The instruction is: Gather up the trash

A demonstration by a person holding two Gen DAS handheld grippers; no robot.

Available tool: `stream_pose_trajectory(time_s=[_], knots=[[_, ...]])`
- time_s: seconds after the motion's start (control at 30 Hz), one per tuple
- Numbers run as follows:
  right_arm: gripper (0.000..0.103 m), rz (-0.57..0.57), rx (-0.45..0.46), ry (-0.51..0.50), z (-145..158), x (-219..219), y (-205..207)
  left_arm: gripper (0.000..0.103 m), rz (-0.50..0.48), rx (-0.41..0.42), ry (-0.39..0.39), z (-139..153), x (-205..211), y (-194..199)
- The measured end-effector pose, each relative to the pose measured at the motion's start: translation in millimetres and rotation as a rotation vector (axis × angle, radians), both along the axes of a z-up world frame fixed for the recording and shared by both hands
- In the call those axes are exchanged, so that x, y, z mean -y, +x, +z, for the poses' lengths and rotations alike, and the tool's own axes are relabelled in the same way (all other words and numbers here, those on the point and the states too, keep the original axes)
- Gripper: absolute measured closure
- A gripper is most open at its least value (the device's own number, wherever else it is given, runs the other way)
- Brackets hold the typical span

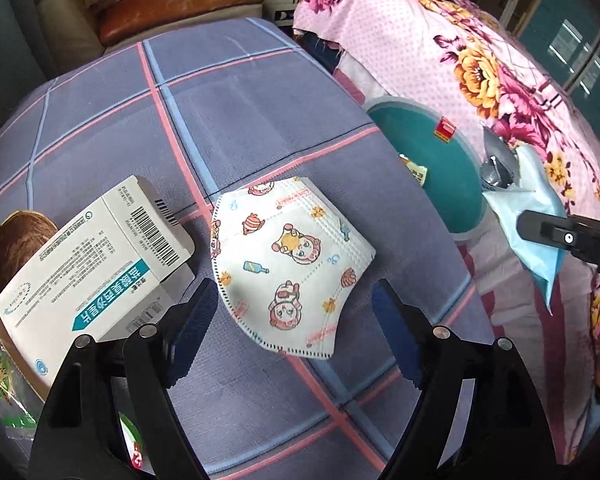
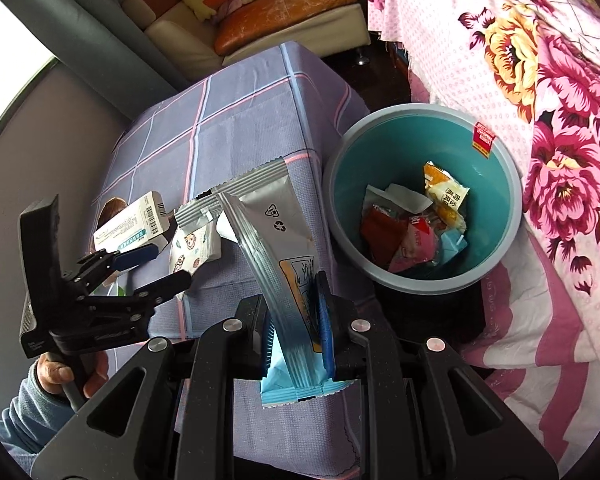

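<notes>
Silver and blue foil catches the light: the right gripper (image 2: 296, 312) is clamped on a long snack wrapper (image 2: 276, 248), pinching it near its blue lower end so the silver length stands up and leans away over the edge of the table (image 2: 240, 120). That table wears a purple-grey cloth crossed by pink and pale blue lines.

Just to the right of the table, down on the floor, sits the teal bin (image 2: 500, 208) with a grey rim. Crumpled trash (image 2: 412, 232) lies in its bottom: red, pink, yellow and white packets and a scrap of light blue. The held wrapper is beside the bin, not over it.

On the tabletop the left gripper (image 1: 296, 308) hangs with its jaws spread wide and nothing pressed between the blue pads. Right in front of them lies a folded child's face mask (image 1: 288, 268), white with cartoon prints, flat on the cloth and untouched by either pad. To its left a white medicine box (image 1: 96, 264) with a barcode and a teal band rests tilted on a brown round object (image 1: 16, 248). A person's hand (image 2: 72, 376) in a blue-grey sleeve grips the handle of the left tool.

Pink floral bedding (image 2: 540, 120) drapes behind and beside the bin.
</notes>
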State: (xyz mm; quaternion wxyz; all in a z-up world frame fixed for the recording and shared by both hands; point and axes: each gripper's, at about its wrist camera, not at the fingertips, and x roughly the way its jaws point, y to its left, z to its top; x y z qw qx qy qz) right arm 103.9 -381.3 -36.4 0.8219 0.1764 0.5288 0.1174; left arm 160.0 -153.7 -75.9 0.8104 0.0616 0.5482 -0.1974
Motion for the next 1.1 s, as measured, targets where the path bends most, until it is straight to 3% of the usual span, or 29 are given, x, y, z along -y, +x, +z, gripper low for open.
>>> stream_pose_trajectory(time_s=[0.17, 0.27, 0.33, 0.43, 0.57, 0.77, 1.1], knots=[[0.085, -0.005, -0.005, 0.015, -4.3, 7.1, 9.8, 0.024, 0.035, -0.015, 0.003, -12.1, 9.4, 10.4], [0.085, -0.01, -0.006, 0.02, -6.6, 10.9, 15.2, 0.05, 0.035, 0.044, 0.078, -12.3, 15.2, 5.3], [0.085, -0.014, -0.005, 0.023, -7.9, 13.9, 19.0, 0.081, 0.053, 0.048, 0.069, -9.4, 11.2, 6.0], [0.085, -0.026, -0.001, 0.026, -8.3, 19.1, 23.5, 0.092, 0.082, 0.051, 0.014, 2.2, 1.3, 8.9], [0.085, -0.059, 0.012, 0.035, -7.1, 33.7, 26.2, 0.093, 0.068, 0.068, -0.044, 24.4, 3.0, 10.1], [0.085, -0.147, 0.033, 0.036, 0.2, 66.2, 31.7, 0.093, -0.033, 0.074, -0.108, 42.8, 51.1, 19.4], [0.085, -0.229, 0.059, -0.017, 14.8, 105.1, 38.5, 0.093, -0.151, 0.018, -0.179, 23.7, 136.9, 38.7]])
